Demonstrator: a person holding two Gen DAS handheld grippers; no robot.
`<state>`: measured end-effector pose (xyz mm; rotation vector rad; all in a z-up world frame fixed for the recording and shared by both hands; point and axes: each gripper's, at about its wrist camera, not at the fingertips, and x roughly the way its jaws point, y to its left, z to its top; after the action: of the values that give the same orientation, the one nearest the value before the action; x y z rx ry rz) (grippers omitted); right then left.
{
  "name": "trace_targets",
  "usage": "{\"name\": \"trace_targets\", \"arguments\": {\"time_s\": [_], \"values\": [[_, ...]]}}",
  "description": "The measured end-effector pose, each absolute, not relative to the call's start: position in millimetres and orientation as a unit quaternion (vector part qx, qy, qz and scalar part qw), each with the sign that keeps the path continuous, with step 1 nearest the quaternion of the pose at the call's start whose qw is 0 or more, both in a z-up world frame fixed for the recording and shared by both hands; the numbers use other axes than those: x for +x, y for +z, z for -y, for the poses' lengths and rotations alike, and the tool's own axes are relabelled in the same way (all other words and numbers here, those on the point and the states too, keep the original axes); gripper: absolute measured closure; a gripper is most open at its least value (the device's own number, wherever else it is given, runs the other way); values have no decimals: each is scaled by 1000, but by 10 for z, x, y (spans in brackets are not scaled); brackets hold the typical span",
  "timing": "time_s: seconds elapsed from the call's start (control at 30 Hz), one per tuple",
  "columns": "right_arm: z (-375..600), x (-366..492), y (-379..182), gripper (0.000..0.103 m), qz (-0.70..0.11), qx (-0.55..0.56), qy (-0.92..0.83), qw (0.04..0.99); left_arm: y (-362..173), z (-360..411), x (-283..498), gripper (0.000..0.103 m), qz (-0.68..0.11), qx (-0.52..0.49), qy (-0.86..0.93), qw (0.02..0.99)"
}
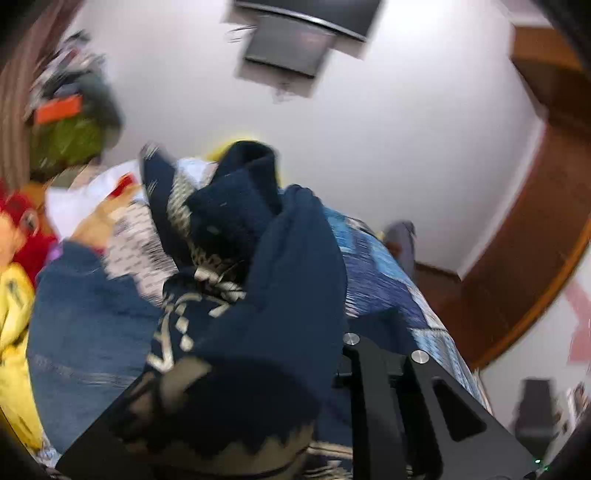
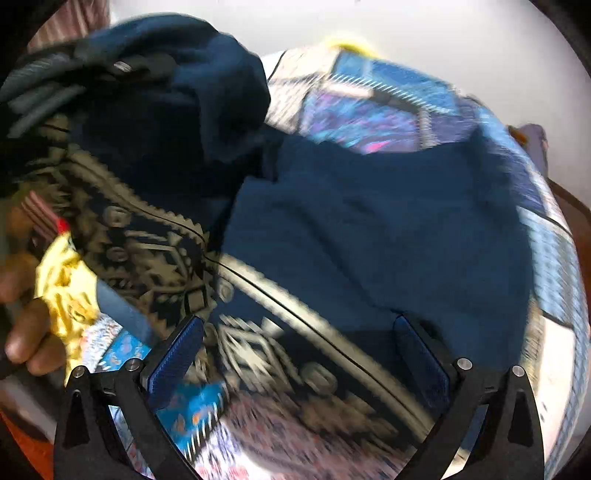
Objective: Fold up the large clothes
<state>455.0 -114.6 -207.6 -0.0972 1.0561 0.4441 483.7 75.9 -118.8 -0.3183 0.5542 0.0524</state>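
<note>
A navy sweater point(image 1: 280, 258) with a cream knitted pattern lies across a blue patchwork bedspread point(image 1: 380, 280). My left gripper point(image 1: 288, 354) is shut on a bunch of this sweater. It holds that part raised, and the fabric drapes over and hides one finger. In the right wrist view the sweater point(image 2: 369, 221) spreads over the bedspread point(image 2: 369, 107), and its lifted part hangs at the upper left around the left gripper point(image 2: 122, 66). My right gripper point(image 2: 299, 354) hovers open just above the patterned band, blue pads wide apart, nothing between them.
Blue jeans point(image 1: 85, 325), a yellow garment point(image 1: 14, 332) and red cloth point(image 1: 22, 221) are piled left of the sweater. A person's hand point(image 2: 26, 332) is at the left by yellow fabric point(image 2: 66, 288). A white wall, a wall screen point(image 1: 306, 14) and wooden trim point(image 1: 535, 240) lie beyond.
</note>
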Motion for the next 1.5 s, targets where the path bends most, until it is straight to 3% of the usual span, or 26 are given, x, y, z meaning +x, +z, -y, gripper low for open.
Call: {"name": "trace_targets", "arguments": {"time_s": [0.17, 0.4, 0.5, 0.57, 0.63, 1.0, 1.2, 1.5], "values": [[2050, 4242, -1687, 0, -456, -25, 131, 880, -1279, 35, 4906, 87, -299, -86, -39, 950], [3046, 3908, -1459, 0, -447, 29, 50, 893, -1867, 896, 4927, 83, -400, 43, -110, 909], [3294, 3788, -1400, 0, -444, 48, 44, 893, -1998, 1041, 4795, 65, -422, 77, -126, 894], [3378, 3718, -1357, 0, -442, 52, 44, 894, -2002, 1072, 4674, 23, -437, 74, -164, 882], [3429, 3689, -1326, 0, -440, 50, 43, 896, -2011, 1137, 4552, 13, -456, 71, -203, 864], [3065, 3672, -1106, 0, -417, 33, 103, 902, -1599, 639, 3800, 12, -400, 91, -189, 892], [2493, 3959, -1135, 0, -413, 27, 158, 896, -1359, -25, 4002, 4, -369, 58, -109, 921], [1933, 4511, -1960, 0, -501, 6, 168, 849, -1974, -419, 4487, 4, -436, 16, -79, 896]]}}
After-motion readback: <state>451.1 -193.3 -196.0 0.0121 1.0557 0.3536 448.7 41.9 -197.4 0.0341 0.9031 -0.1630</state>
